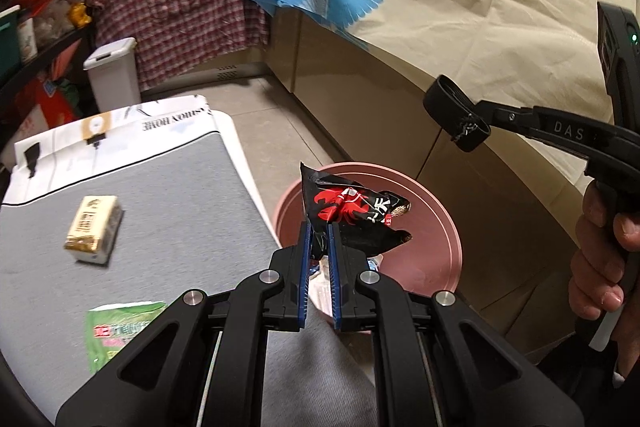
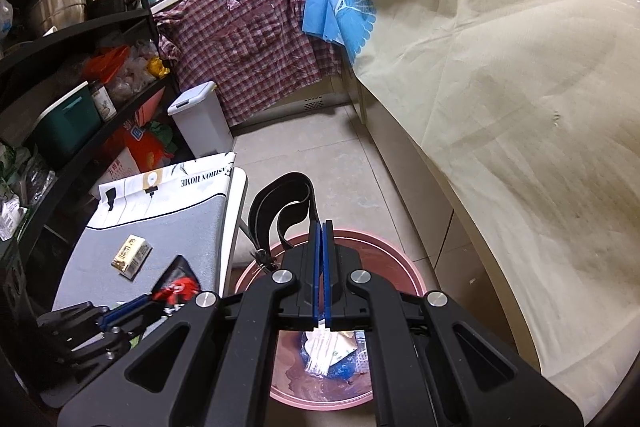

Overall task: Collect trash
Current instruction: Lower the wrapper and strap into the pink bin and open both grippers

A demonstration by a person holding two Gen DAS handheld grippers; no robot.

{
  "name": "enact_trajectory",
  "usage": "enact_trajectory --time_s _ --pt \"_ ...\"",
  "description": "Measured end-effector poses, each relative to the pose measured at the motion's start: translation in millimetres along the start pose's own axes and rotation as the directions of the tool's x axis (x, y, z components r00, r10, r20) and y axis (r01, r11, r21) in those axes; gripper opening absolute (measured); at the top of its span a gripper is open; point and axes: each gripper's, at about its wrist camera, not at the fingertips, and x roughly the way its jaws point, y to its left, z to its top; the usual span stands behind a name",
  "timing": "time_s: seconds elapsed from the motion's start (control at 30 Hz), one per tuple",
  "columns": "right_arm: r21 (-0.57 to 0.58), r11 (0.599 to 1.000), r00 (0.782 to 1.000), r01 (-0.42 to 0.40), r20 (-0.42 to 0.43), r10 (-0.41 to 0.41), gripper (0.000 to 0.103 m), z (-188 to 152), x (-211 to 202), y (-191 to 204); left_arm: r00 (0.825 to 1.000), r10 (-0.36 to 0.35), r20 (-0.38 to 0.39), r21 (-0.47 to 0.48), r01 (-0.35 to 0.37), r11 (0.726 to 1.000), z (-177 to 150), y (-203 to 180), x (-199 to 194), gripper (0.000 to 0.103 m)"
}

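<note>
From my left wrist: my left gripper (image 1: 319, 227) has its jaws pinched on a black-and-red wrapper (image 1: 352, 215), which sticks up and rightward, hanging just over the near rim of the pink bin (image 1: 440, 227); a green packet (image 1: 116, 327) waits on the desk (image 1: 180, 195). From my right wrist: my right gripper (image 2: 322, 227), jaws fully closed, holds only a black strap loop (image 2: 280, 203) above the bin; this view alone shows trash already inside.

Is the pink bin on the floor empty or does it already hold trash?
Not empty: the round pink plastic bin already holds white and blue wrappers at its bottom, seen from the right wrist.
</note>
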Motion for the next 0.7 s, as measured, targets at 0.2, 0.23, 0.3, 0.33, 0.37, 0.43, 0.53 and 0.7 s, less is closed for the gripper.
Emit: enact_trajectory --time_s 0.2,0.23,0.3,0.33,0.37,0.43,0.53,0.7 --pt "-0.003 1.000 1.000 0.007 -0.020 -0.007 0.001 -0.7 12.9 -0.2 1.000 -0.019 -0.021 -0.002 0.019 1.000 -1.0 -3.1 16.8 0.009" --pt "-0.003 1.000 1.000 0.009 -0.026 -0.009 0.001 -0.8 15.9 0.2 0.999 -0.024 -0.026 -0.001 0.024 1.000 -1.2 -4.0 19.1 0.009" --pt "-0.005 1.000 0.999 0.013 -0.034 -0.014 0.003 -1.6 19.3 -0.2 0.999 -0.042 -0.034 0.004 0.043 0.999 -0.8 -6.4 21.9 0.009" --pt "-0.007 1.000 0.999 0.013 -0.039 -0.013 0.005 -2.1 20.6 -0.4 0.997 -0.067 -0.041 0.002 0.067 0.998 -0.3 -6.4 23.1 0.009" --pt "-0.011 1.000 0.999 0.015 -0.049 -0.016 0.006 -2.8 23.4 0.1 0.994 -0.096 -0.053 -0.004 0.096 0.995 0.2 -6.7 24.8 0.009" --pt "-0.019 0.999 0.998 0.036 -0.055 -0.037 0.014 -2.9 25.8 0.8 0.989 -0.127 -0.075 -0.016 0.126 0.992 -0.5 -4.5 26.2 0.014" --pt "0.001 0.999 0.999 0.037 -0.034 -0.037 0.040 -2.5 20.8 -2.6 0.990 -0.121 -0.066 -0.024 0.120 0.992 -3.1 1.6 19.0 0.018" --pt "0.011 1.000 0.999 0.015 -0.034 -0.015 0.040 -5.7 15.5 -1.3 0.995 -0.074 -0.060 -0.032 0.072 0.997 -9.0 19.4 -0.8 0.018"
